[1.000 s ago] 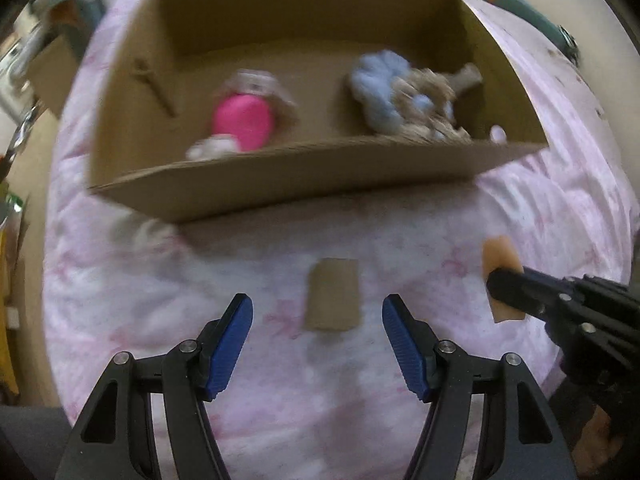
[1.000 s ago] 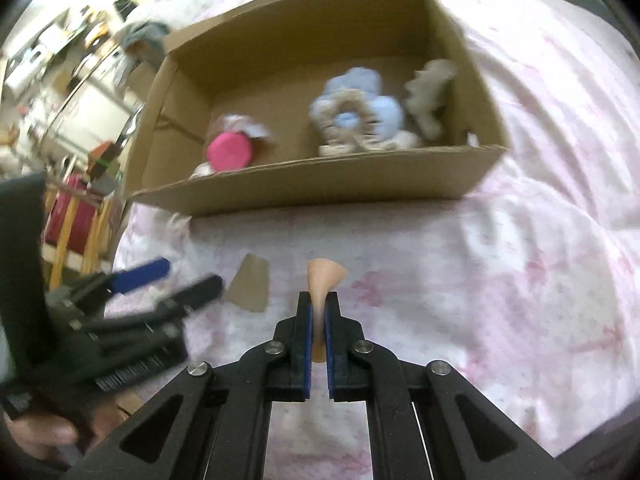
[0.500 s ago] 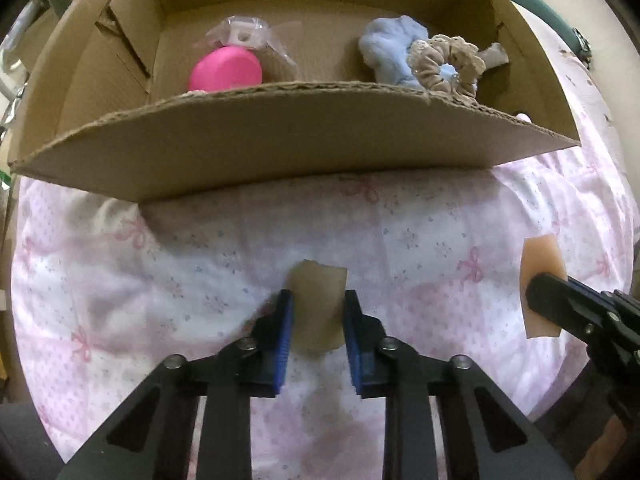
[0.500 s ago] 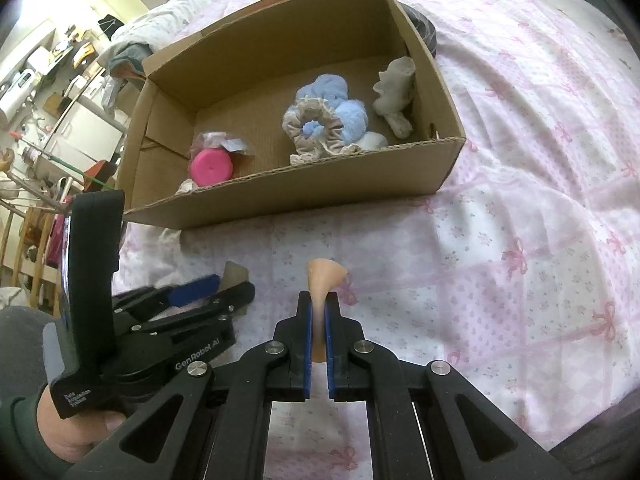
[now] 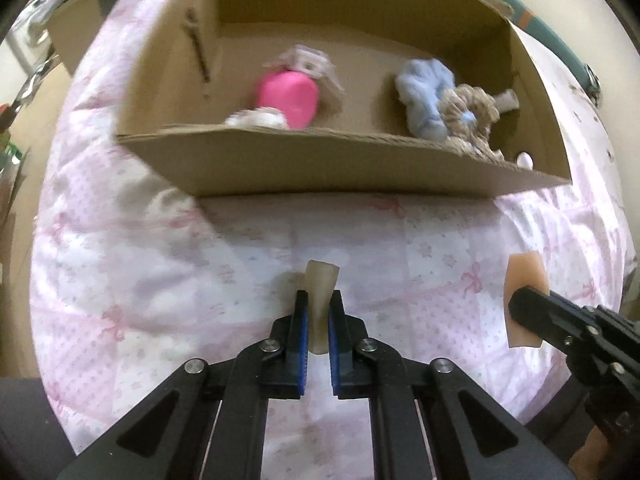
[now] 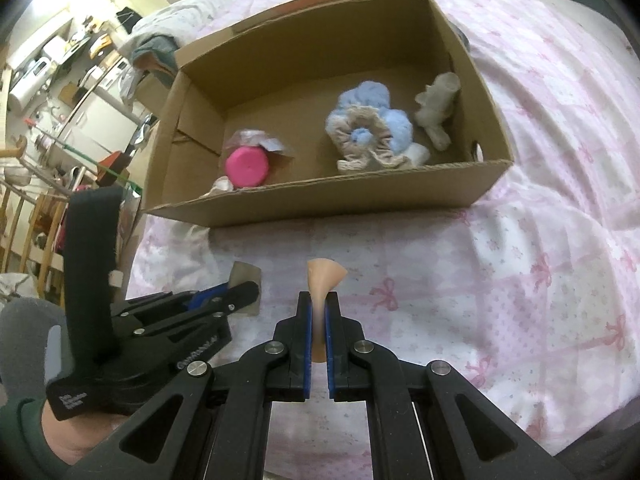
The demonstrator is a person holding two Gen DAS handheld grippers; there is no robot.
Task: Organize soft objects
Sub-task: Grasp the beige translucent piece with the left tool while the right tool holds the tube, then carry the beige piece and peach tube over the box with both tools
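My left gripper (image 5: 319, 310) is shut on a beige-grey soft pad (image 5: 321, 292) and holds it just above the pink quilt; the pad also shows in the right wrist view (image 6: 245, 278). My right gripper (image 6: 319, 312) is shut on a peach soft pad (image 6: 322, 280), seen in the left wrist view at the right (image 5: 524, 280). Ahead lies an open cardboard box (image 6: 340, 196) holding a pink round item (image 6: 245, 168) in clear wrap, a blue and beige scrunchie pile (image 6: 368, 132) and a grey cloth piece (image 6: 436, 108).
The box and both grippers are over a pink patterned quilt (image 6: 520, 264) on a bed. A kitchen area with shelves and chairs (image 6: 52, 92) lies to the left beyond the bed. A teal item (image 5: 560, 52) lies past the box's right wall.
My left gripper went from open around the beige-grey pad to shut on it, and has lifted it off the quilt. My right gripper kept hold of the peach pad.
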